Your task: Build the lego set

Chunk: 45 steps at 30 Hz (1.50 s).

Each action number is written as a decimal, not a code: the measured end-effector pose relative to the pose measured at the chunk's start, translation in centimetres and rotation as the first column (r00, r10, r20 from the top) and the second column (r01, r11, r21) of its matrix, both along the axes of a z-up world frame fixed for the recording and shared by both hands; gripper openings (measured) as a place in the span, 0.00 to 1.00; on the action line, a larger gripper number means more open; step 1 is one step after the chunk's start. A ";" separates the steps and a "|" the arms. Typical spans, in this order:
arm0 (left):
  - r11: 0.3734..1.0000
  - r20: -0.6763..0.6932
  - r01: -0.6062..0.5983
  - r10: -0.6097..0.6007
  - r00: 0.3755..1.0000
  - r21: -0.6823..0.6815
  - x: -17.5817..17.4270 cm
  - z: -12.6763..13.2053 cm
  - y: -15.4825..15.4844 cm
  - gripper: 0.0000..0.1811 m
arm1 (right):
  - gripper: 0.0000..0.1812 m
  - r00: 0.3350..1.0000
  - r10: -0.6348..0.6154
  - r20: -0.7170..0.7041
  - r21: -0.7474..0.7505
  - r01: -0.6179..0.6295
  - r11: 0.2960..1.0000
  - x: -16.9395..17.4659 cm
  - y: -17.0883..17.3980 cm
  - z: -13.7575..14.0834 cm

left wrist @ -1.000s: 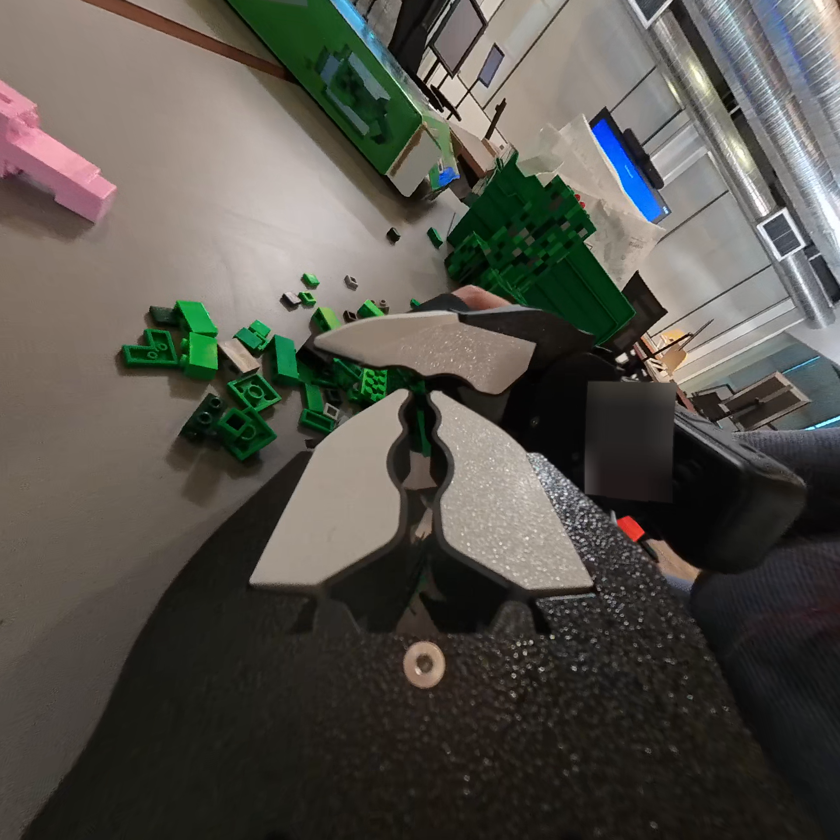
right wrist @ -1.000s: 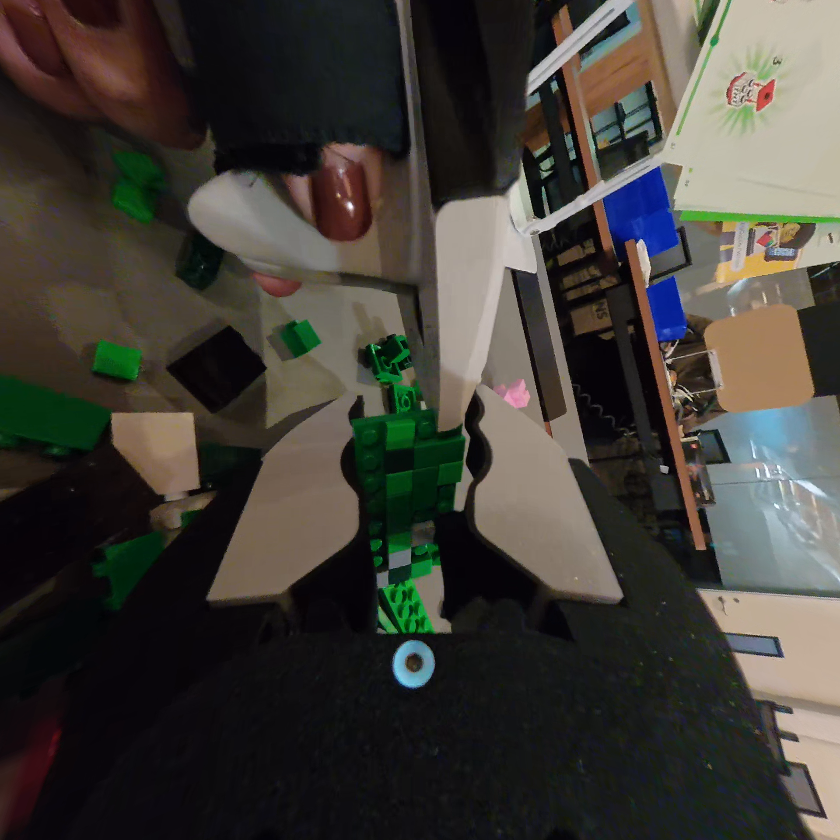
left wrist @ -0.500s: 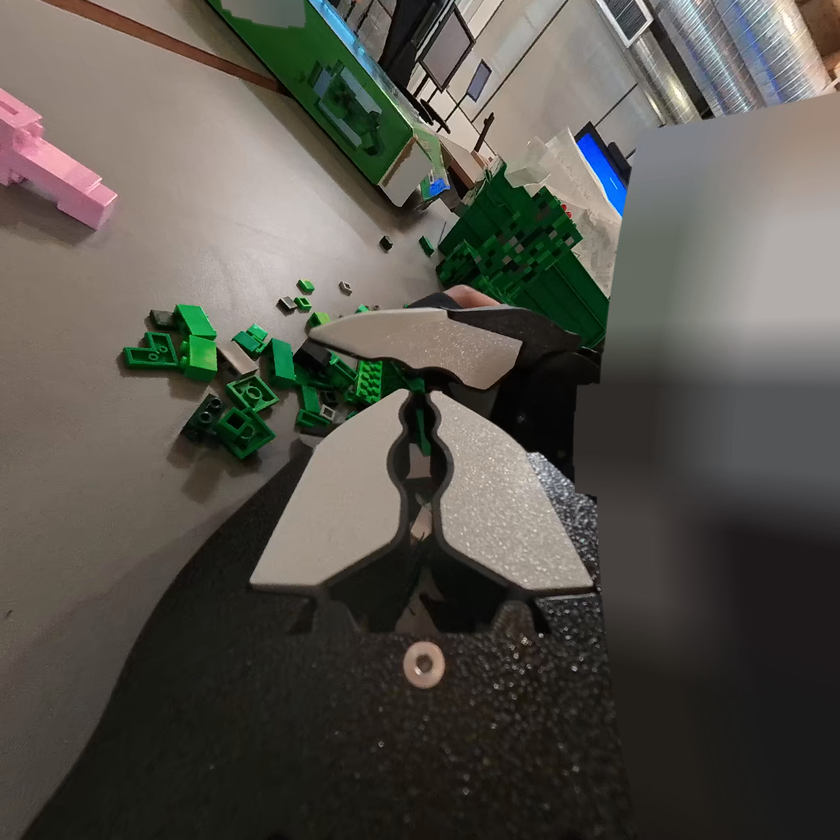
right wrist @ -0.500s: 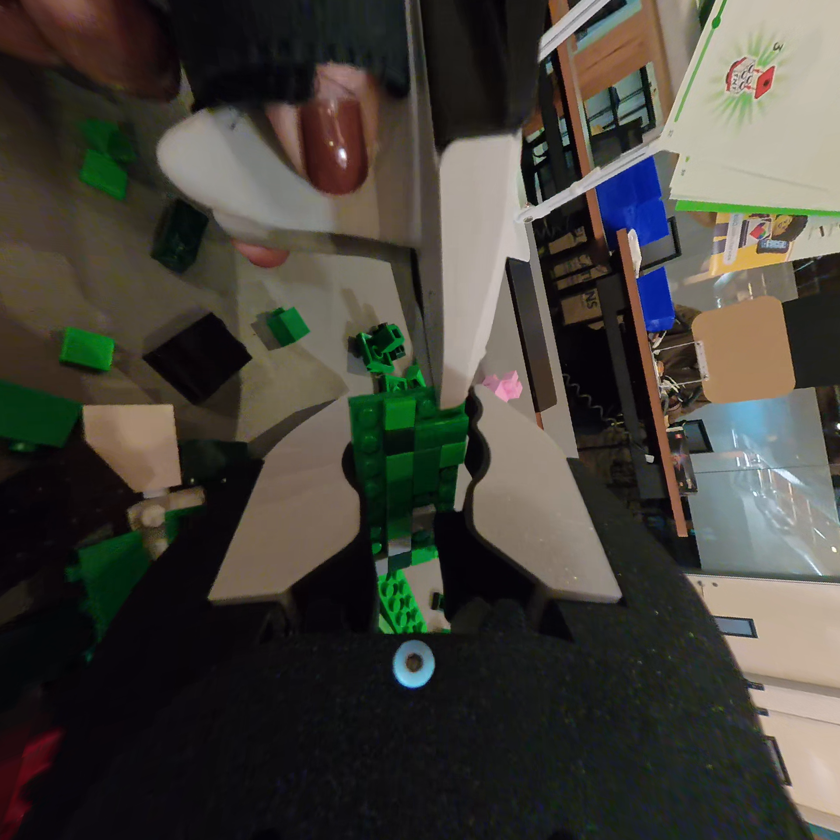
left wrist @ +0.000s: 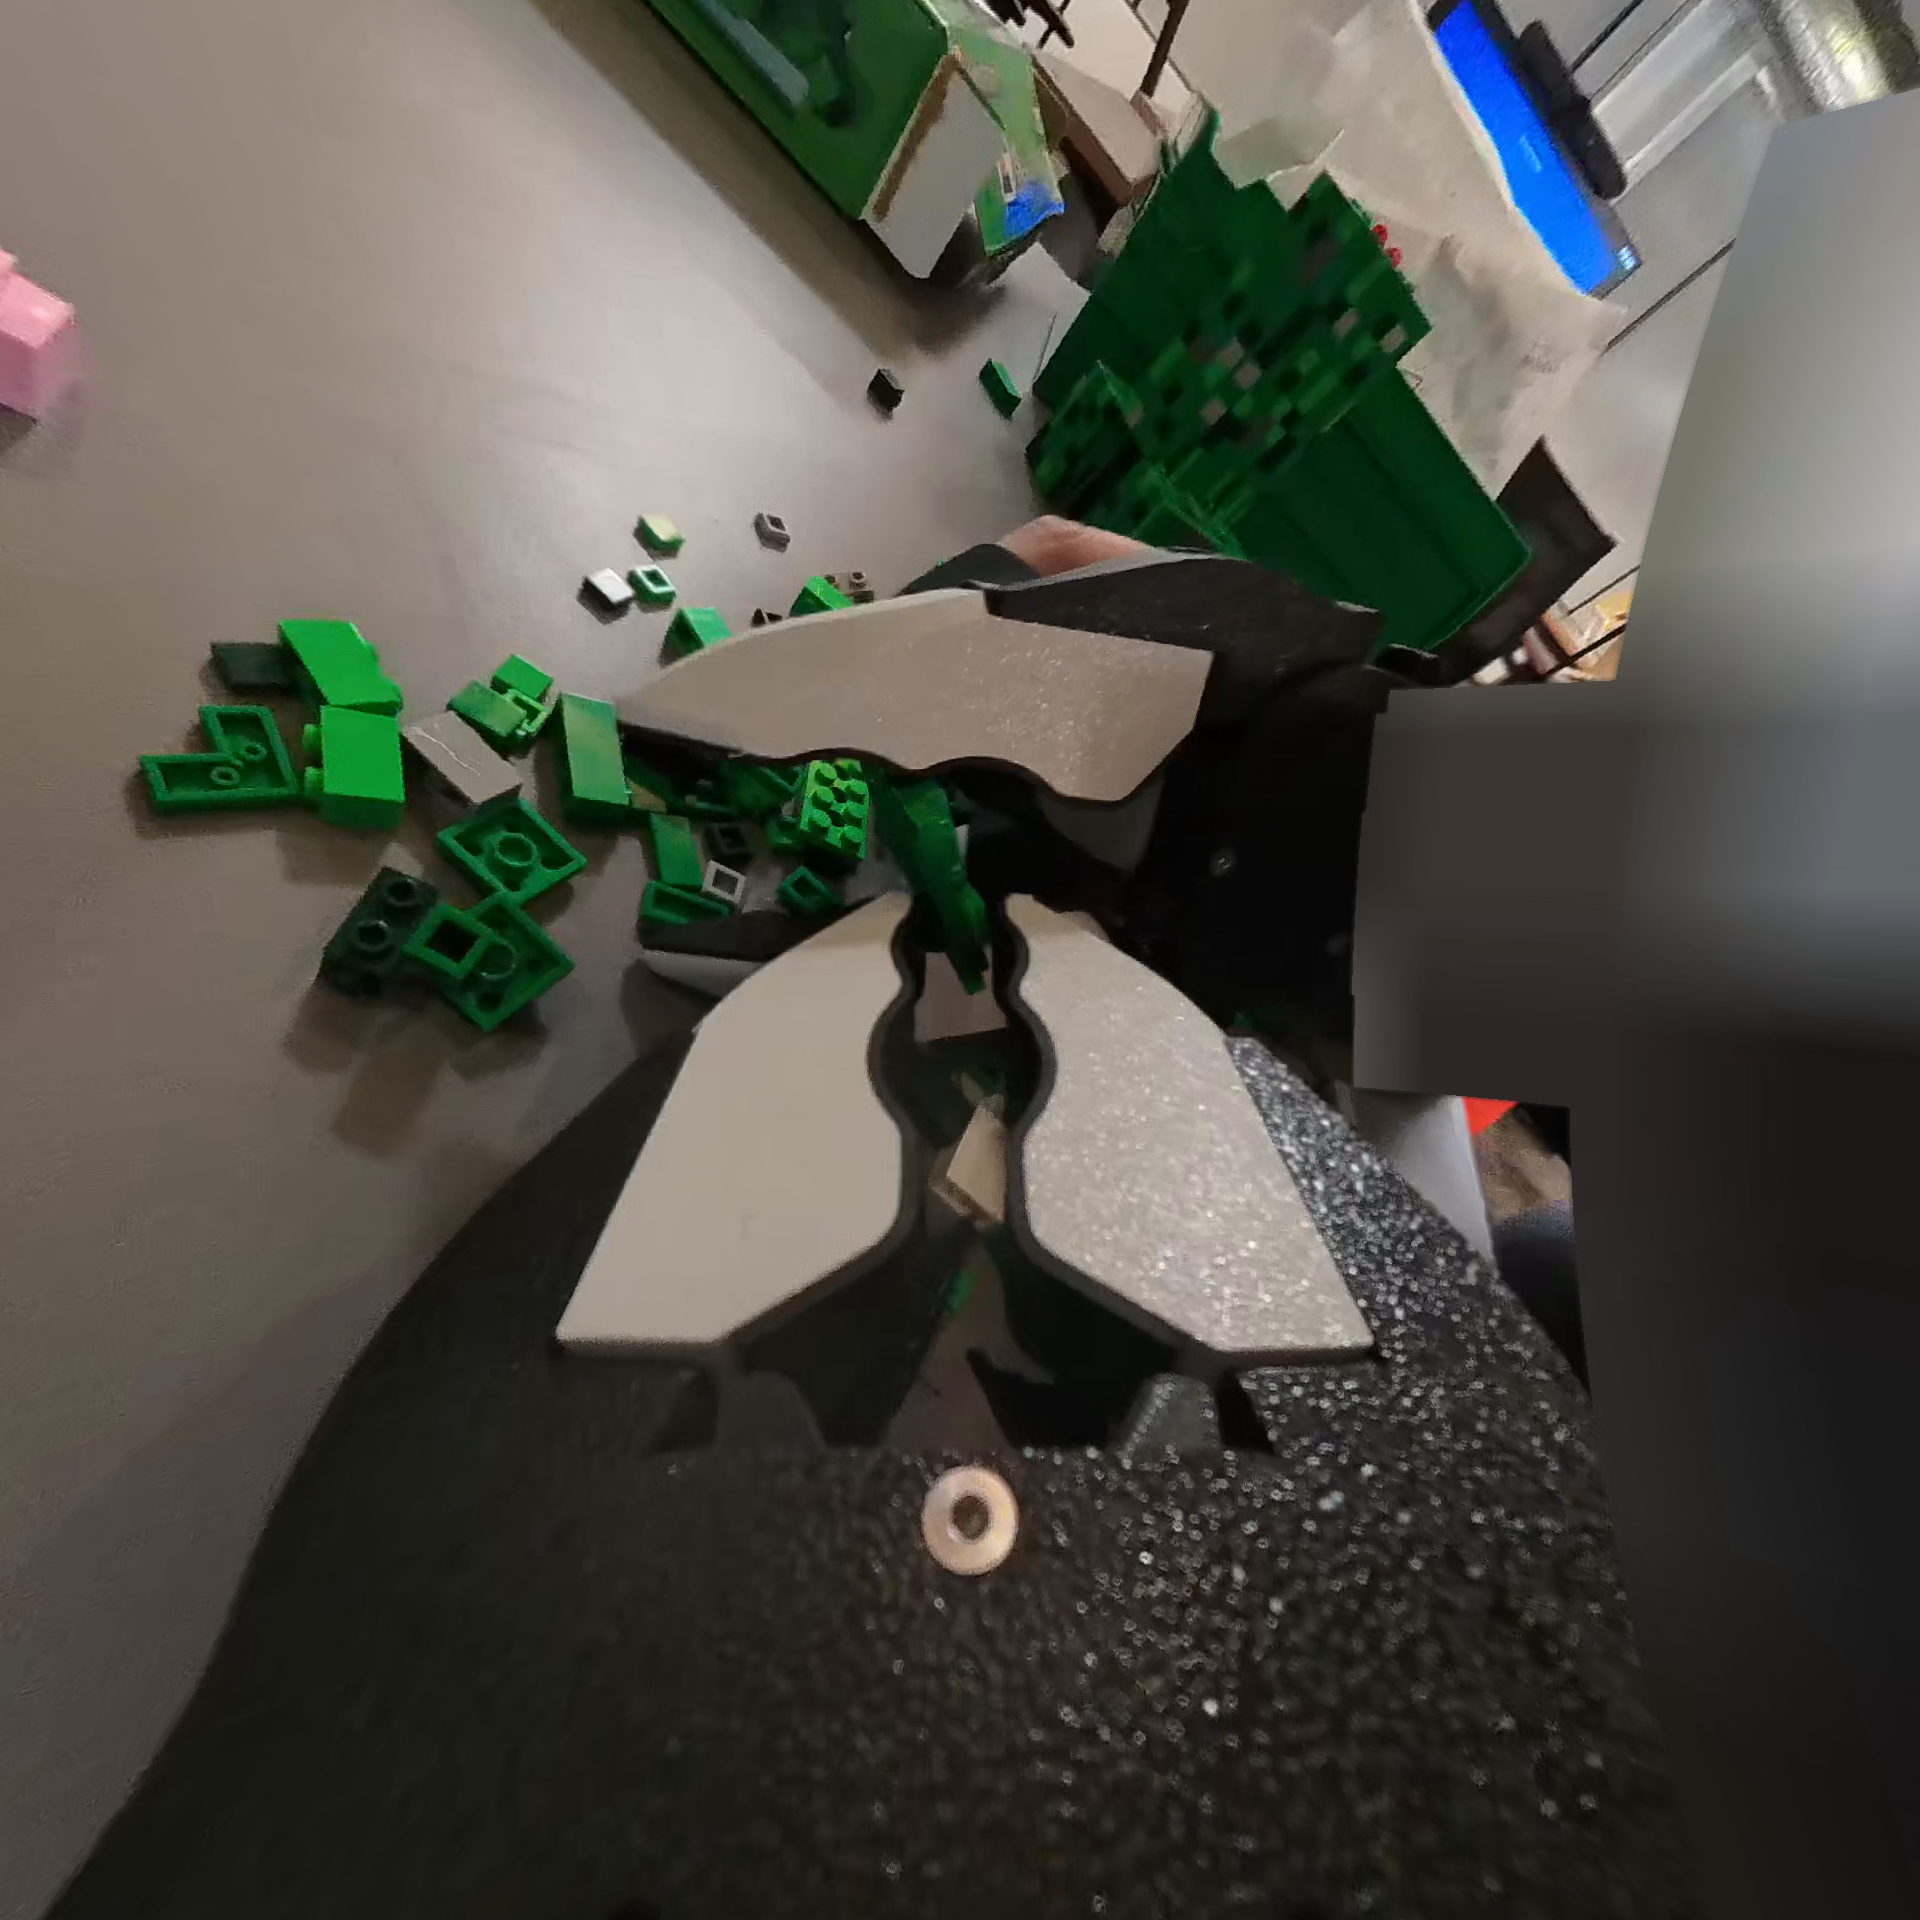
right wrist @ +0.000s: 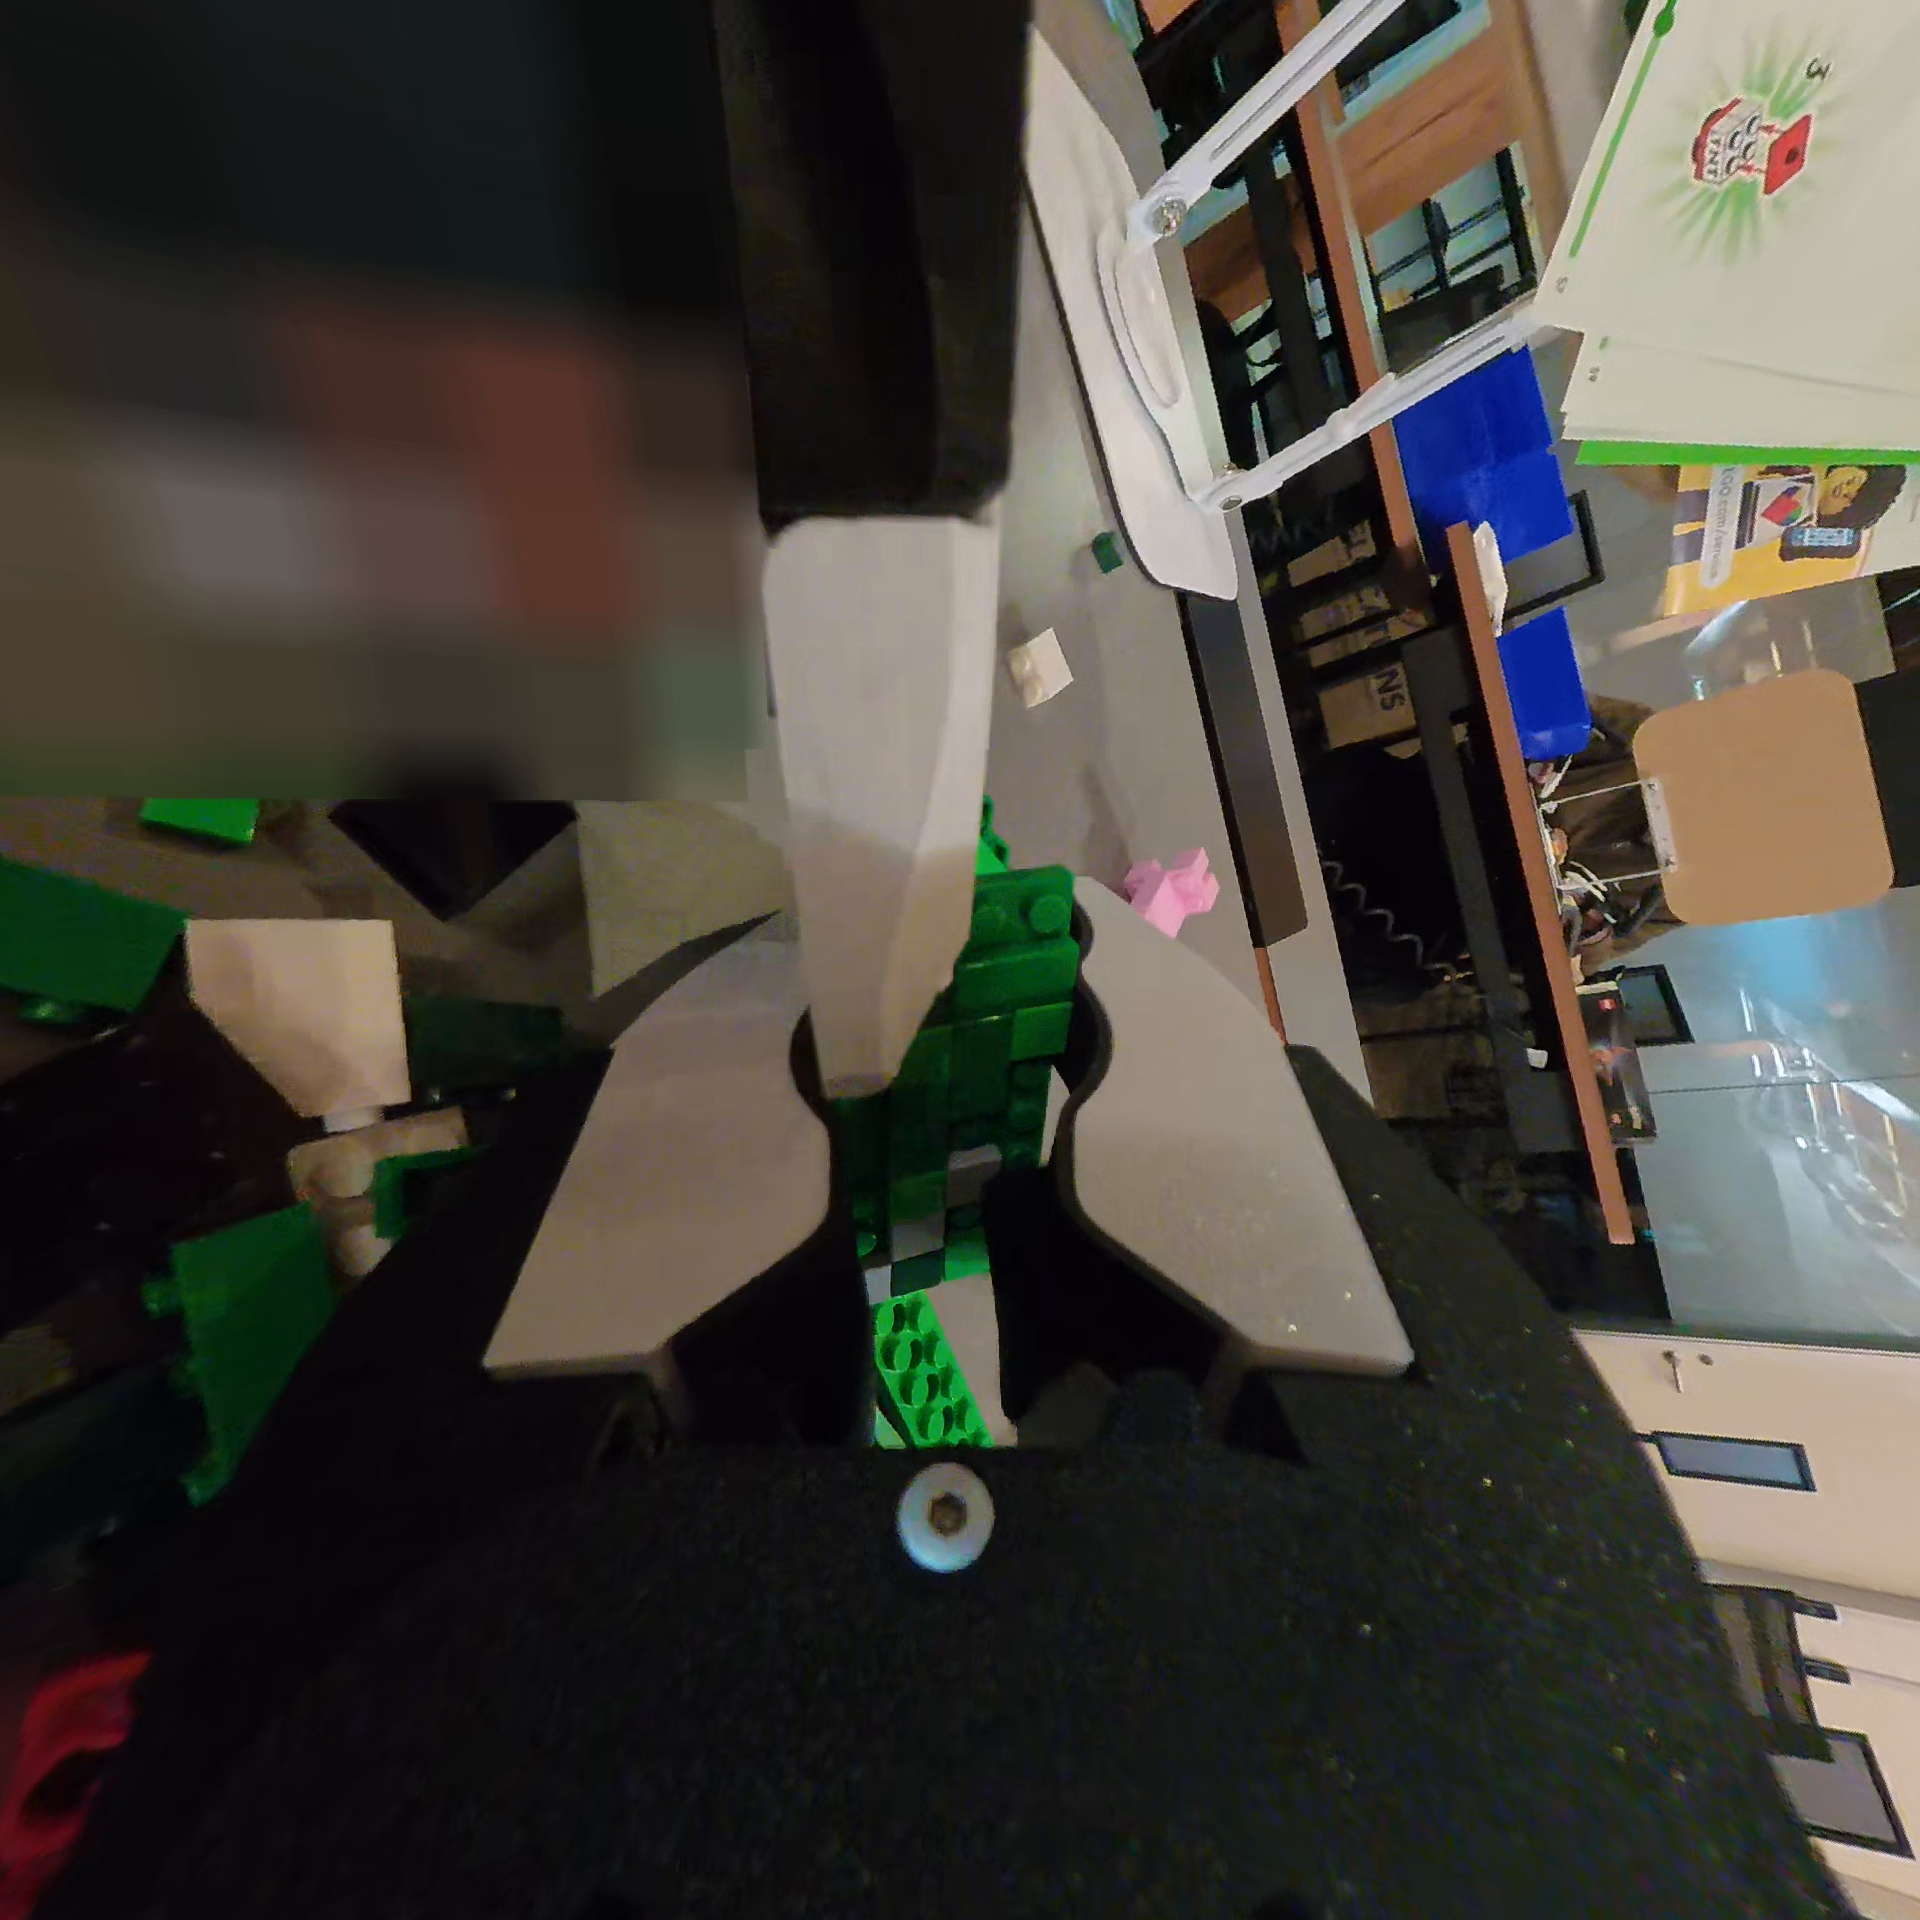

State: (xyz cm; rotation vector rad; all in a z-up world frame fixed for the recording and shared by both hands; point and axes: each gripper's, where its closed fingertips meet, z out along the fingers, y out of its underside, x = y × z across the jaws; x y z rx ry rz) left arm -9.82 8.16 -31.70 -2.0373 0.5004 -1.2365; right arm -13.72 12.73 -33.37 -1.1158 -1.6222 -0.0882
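Observation:
My right gripper [right wrist: 945, 966] is shut on a flat green lego assembly [right wrist: 1013, 1029] with dark green and grey tiles. It holds the assembly upright above the table. My left gripper [left wrist: 954, 920] is shut on the edge of the same assembly [left wrist: 935, 842], which shows edge-on between its tips. One left gripper finger [right wrist: 883, 831] reaches down from above and presses on the assembly's studded face. A right gripper finger [left wrist: 935, 686] lies across the left wrist view just beyond my left fingertips. A blurred patch hides the hand in the right wrist view.
Loose green and grey pieces [left wrist: 457, 790] lie scattered on the grey table to the left. A large green build [left wrist: 1247, 416] and a green box [left wrist: 831, 94] stand farther back. A pink build [right wrist: 1169, 888] sits far off. An instruction booklet [right wrist: 1745, 208] stands at the upper right. Tip to tip, the grippers are about 6 cm apart. Left tips and right tips are each some 30 cm from the large green build [left wrist: 1247, 416].
The left gripper's finger has slid down and to the left across the assembly's face, deeper between the right fingers. Both grippers stay shut on the assembly.

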 end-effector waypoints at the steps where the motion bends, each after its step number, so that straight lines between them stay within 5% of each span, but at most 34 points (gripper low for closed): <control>1: 1.000 0.010 0.001 -0.001 1.000 -0.009 0.0 0.0 0.0 0.06 | 0.22 1.000 0.001 -0.001 -0.002 -0.001 1.000 0.0 0.0 0.0; 19: 0.997 0.004 -0.055 0.055 0.998 -0.052 -0.4 -0.3 0.5 0.03 | 0.23 0.999 -0.036 0.018 0.053 0.035 0.998 -0.5 0.3 0.2; 28: 0.986 0.148 -0.098 0.117 0.982 -0.134 -1.5 0.6 1.3 0.03 | 0.24 0.994 -0.110 0.010 0.286 0.102 0.953 -1.1 1.4 1.8; 45: 0.971 0.219 -0.110 0.157 0.963 -0.210 -2.0 0.6 1.8 0.04 | 0.24 0.982 -0.187 0.021 0.369 0.167 0.914 -1.2 2.0 2.2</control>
